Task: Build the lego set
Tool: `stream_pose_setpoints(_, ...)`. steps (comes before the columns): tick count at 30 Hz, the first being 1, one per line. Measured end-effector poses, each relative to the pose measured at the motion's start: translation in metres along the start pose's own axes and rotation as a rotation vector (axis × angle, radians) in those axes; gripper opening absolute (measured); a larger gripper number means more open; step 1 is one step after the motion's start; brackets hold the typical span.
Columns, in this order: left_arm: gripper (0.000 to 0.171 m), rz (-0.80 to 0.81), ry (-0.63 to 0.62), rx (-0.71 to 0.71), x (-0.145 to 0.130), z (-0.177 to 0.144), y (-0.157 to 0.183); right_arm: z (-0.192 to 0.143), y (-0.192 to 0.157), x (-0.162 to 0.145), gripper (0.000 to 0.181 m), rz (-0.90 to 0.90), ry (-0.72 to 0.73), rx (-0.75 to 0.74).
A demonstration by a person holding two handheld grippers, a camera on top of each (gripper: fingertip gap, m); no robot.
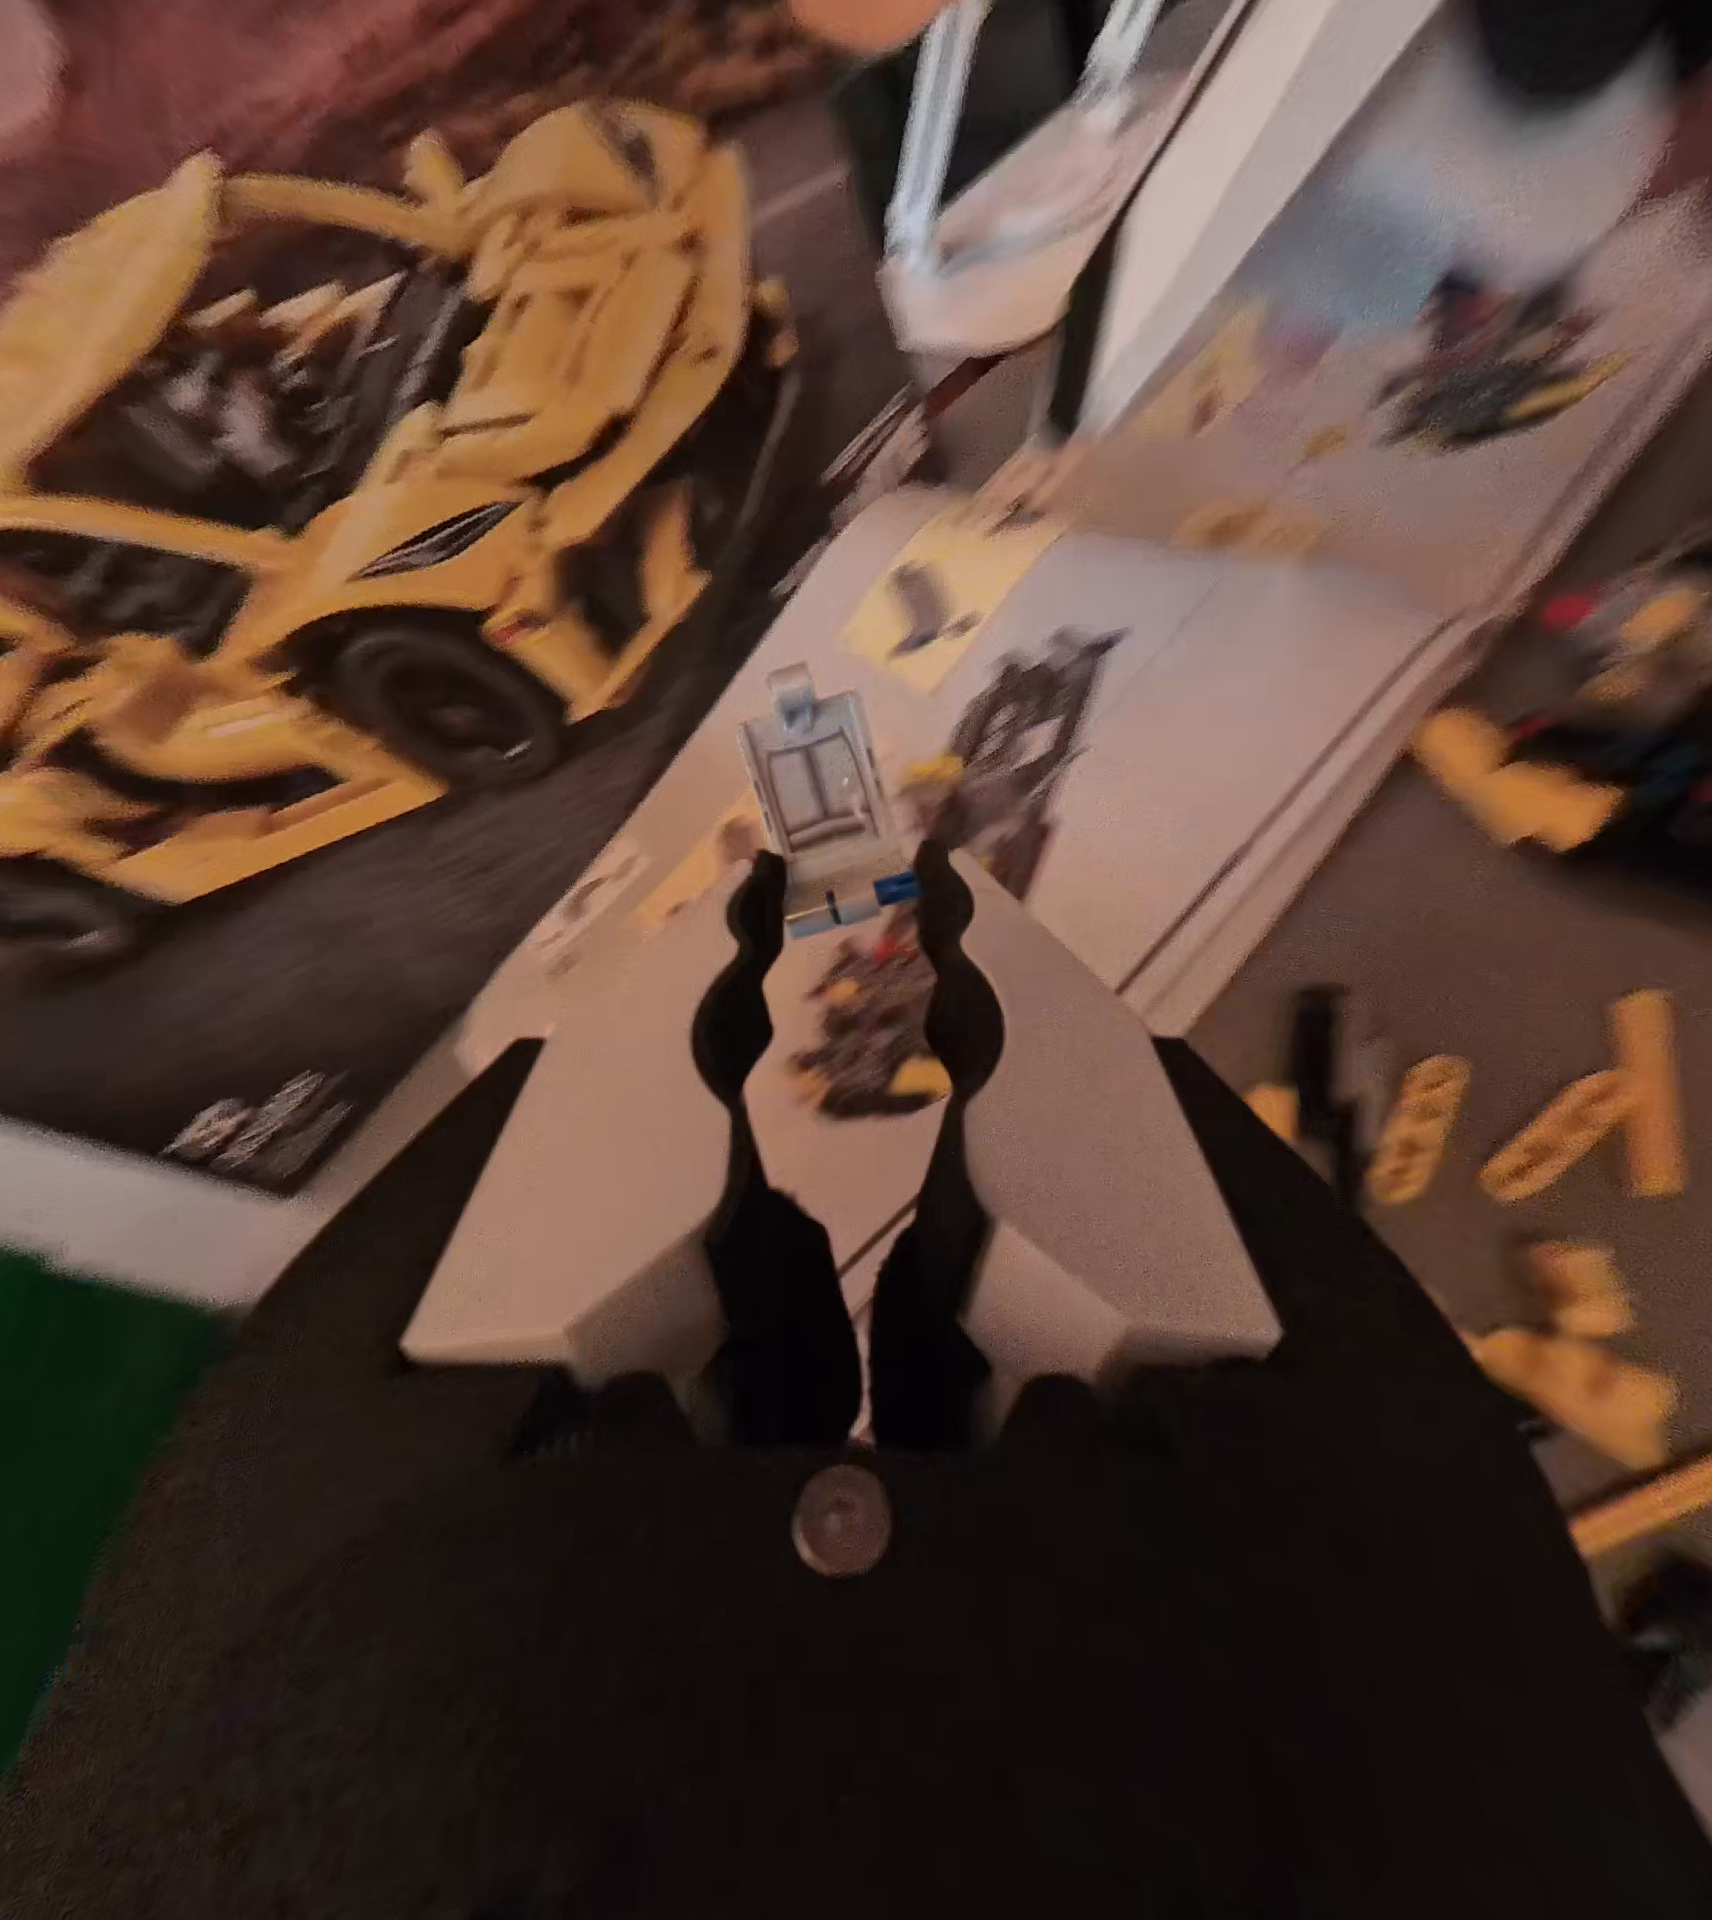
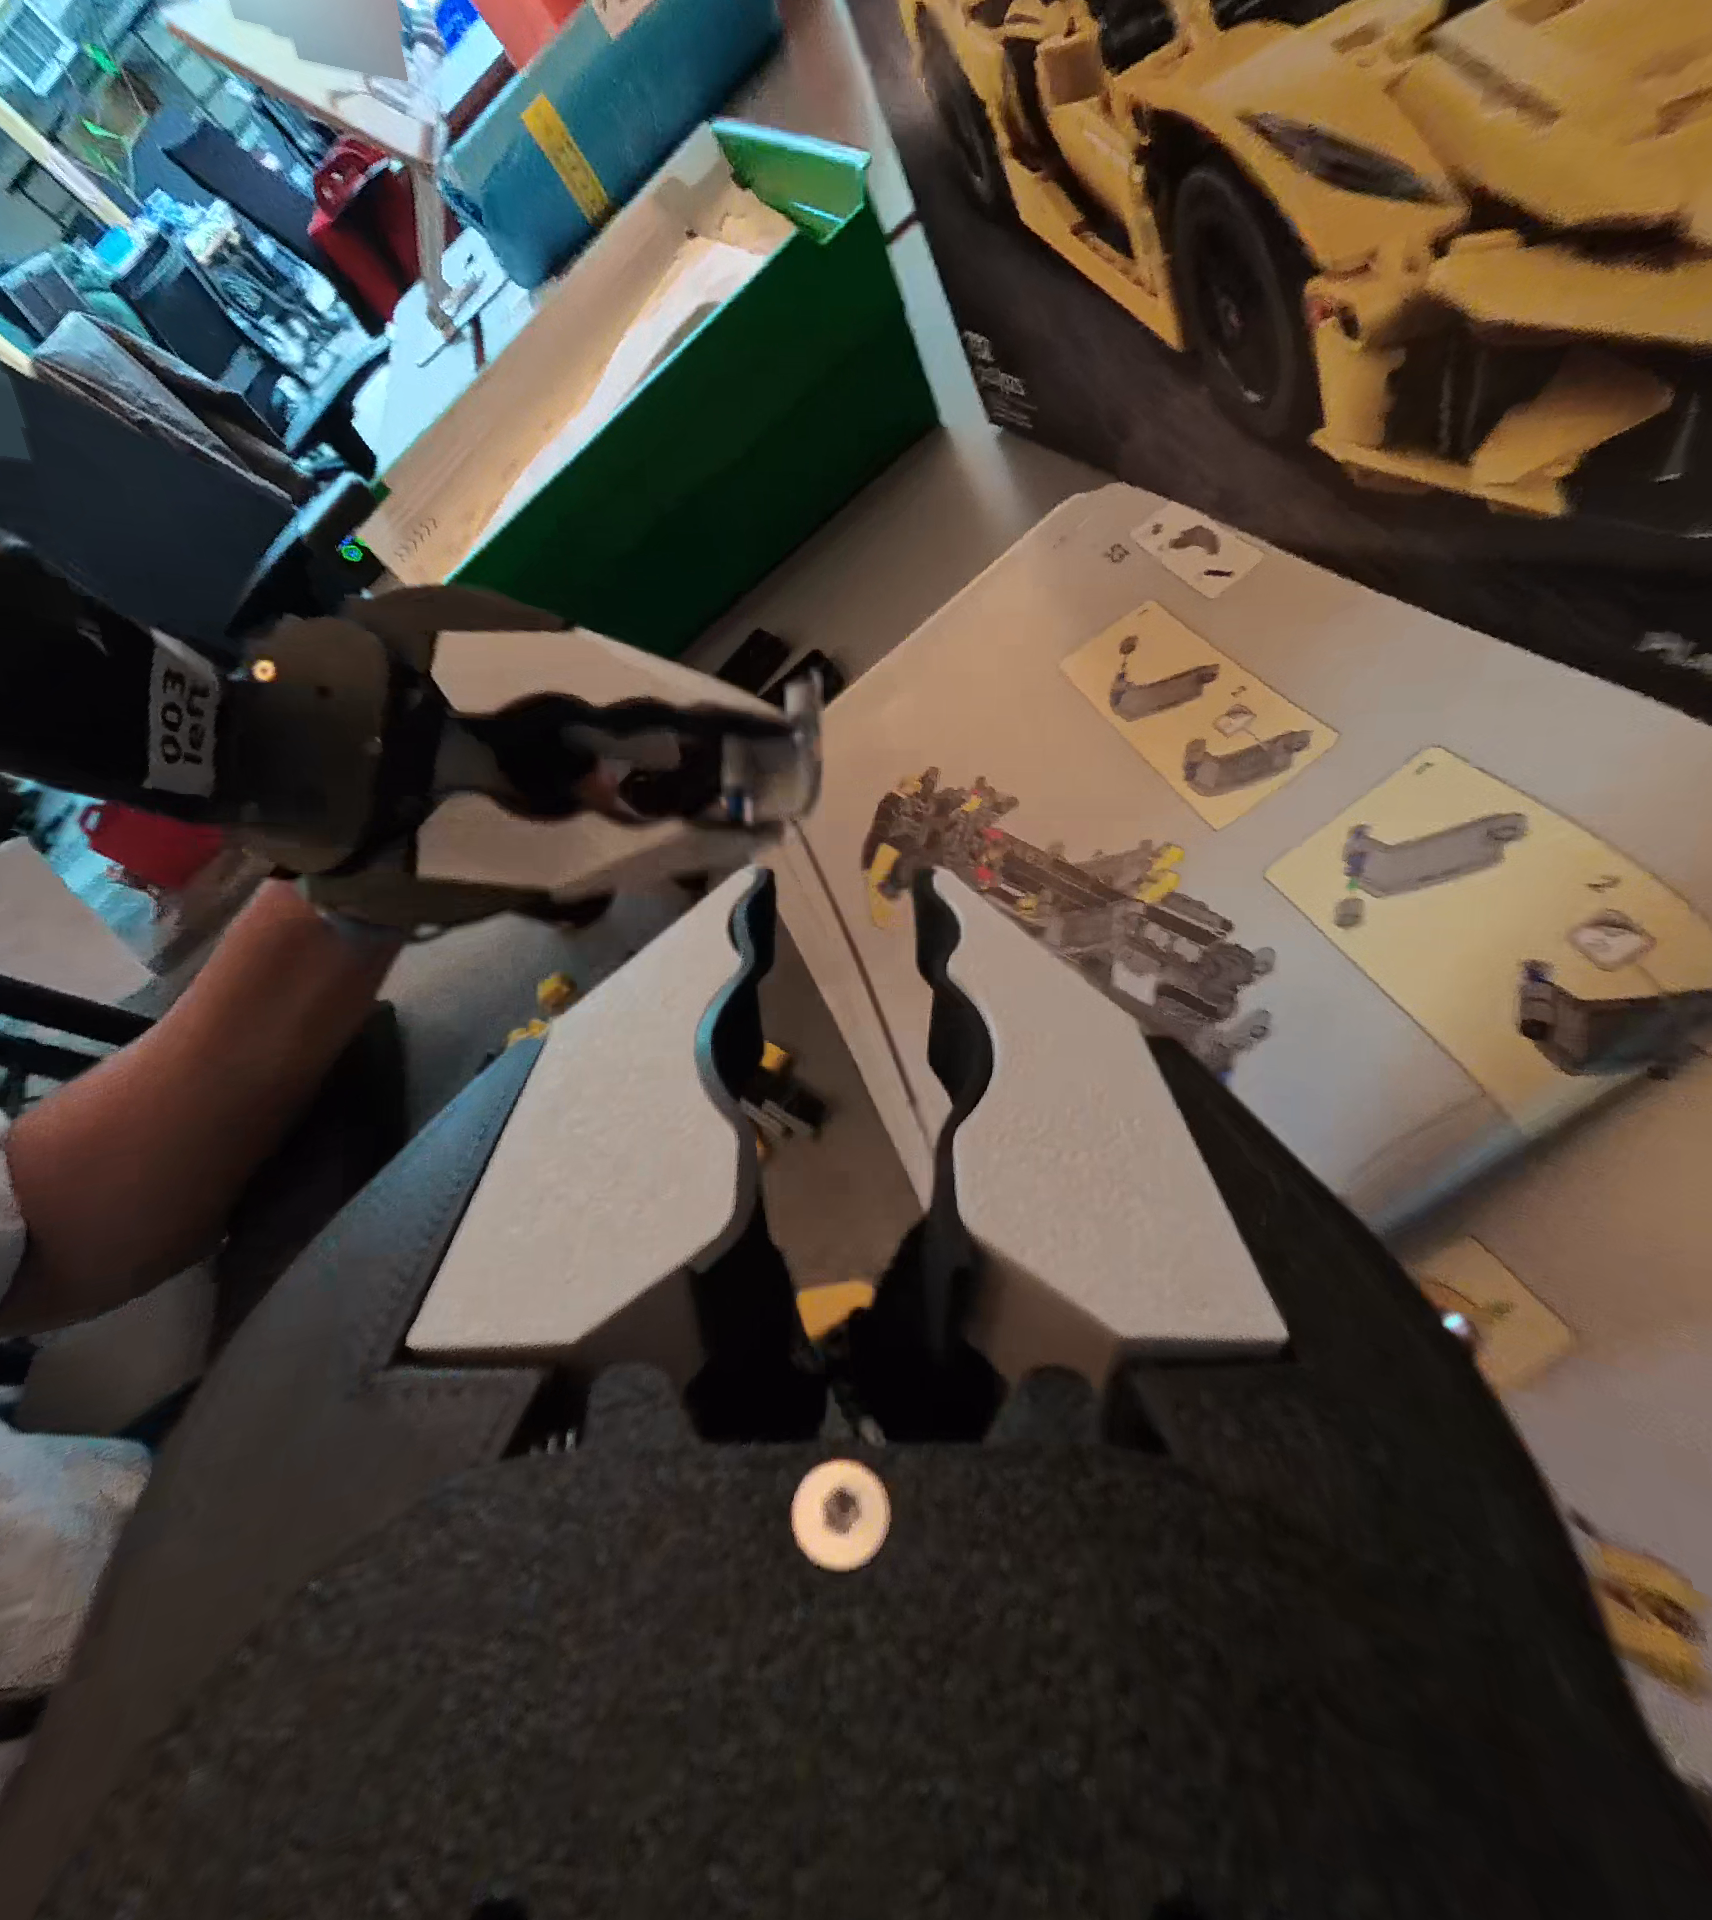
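Above an open instruction booklet [image 1: 1122, 665] on a grey table [image 2: 935, 499], the left gripper [image 1: 847, 883] pinches the lower edge of a small light-grey lego piece [image 1: 816, 790] with a blue pin [image 1: 896, 888] at its right side; the piece stands clear of the page. Motion blur smears most of the left wrist view, so the loose yellow parts [image 1: 1517, 1132] at right and the darker parts [image 1: 1683, 727] farther off cannot be told apart. Far left, the box [image 1: 312, 499] showing a yellow car is cut off by the frame. From the right wrist view, the right gripper [image 2: 844, 894] hangs empty, its fingers narrowly parted over the booklet's near edge, with the left gripper just beyond to the left and the piece half hidden by glare. A green box [image 2: 727, 447] stands farther left; small parts [image 2: 779, 1101] show only partly between the fingers.
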State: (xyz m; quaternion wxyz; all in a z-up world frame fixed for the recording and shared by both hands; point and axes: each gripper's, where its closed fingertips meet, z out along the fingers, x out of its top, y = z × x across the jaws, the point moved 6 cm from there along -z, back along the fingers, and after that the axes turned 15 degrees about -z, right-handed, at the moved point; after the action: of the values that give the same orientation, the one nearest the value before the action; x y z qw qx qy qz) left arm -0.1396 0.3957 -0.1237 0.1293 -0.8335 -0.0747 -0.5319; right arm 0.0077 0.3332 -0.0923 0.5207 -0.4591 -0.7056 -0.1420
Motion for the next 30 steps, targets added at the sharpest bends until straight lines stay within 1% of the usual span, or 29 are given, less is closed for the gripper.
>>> stream_pose_setpoints(1, 0.023, 0.010, -0.020, 0.053, -0.004, -0.004, -0.012, -0.009, 0.004, 0.003, 0.026, -0.003, 0.002, -0.026)
stream_pose_setpoints(4, 0.023, -0.041, -0.085, 0.174, -0.015, -0.008, -0.039, -0.034, 0.020, 0.007, 0.025, 0.002, 0.006, -0.133)
stream_pose_setpoints(6, 0.023, -0.026, -0.146, 0.230, -0.025, -0.006, -0.049, -0.042, 0.034, -0.002, 0.024, 0.005, -0.075, -0.217)
stream_pose_setpoints(8, 0.023, -0.036, -0.160, 0.240, -0.028, -0.003, -0.051, -0.045, 0.046, -0.017, 0.024, -0.020, -0.175, -0.285)
stream_pose_setpoints(10, 0.023, -0.060, -0.148, 0.212, -0.027, -0.001, -0.049, -0.044, 0.051, -0.028, 0.024, -0.023, -0.245, -0.294)
stream_pose_setpoints(13, 0.023, -0.087, -0.129, 0.157, -0.025, 0.000, -0.044, -0.037, 0.049, -0.031, 0.024, -0.025, -0.243, -0.254)
stream_pose_setpoints(16, 0.023, -0.080, -0.075, 0.054, -0.017, -0.001, -0.030, -0.031, 0.042, -0.030, 0.024, -0.039, -0.241, -0.200)
stream_pose_setpoints(19, 0.023, -0.024, 0.004, -0.062, -0.004, -0.002, -0.007, -0.027, 0.029, -0.024, 0.023, -0.046, -0.197, -0.116)
stream_pose_setpoints(22, 0.023, 0.054, 0.019, -0.083, -0.001, 0.000, 0.008, -0.026, 0.013, -0.013, 0.023, -0.040, -0.138, -0.017)
stream_pose_setpoints(25, 0.023, 0.086, 0.063, -0.147, 0.006, -0.001, 0.026, -0.025, 0.001, -0.005, 0.023, -0.060, -0.115, 0.023)
stream_pose_setpoints(27, 0.023, 0.124, 0.120, -0.224, 0.013, -0.003, 0.046, -0.024, -0.009, -0.003, 0.025, -0.068, -0.125, 0.067)
stream_pose_setpoints(30, 0.023, 0.198, 0.147, -0.285, 0.016, -0.004, 0.069, -0.021, -0.020, -0.012, 0.032, -0.025, -0.218, 0.158)
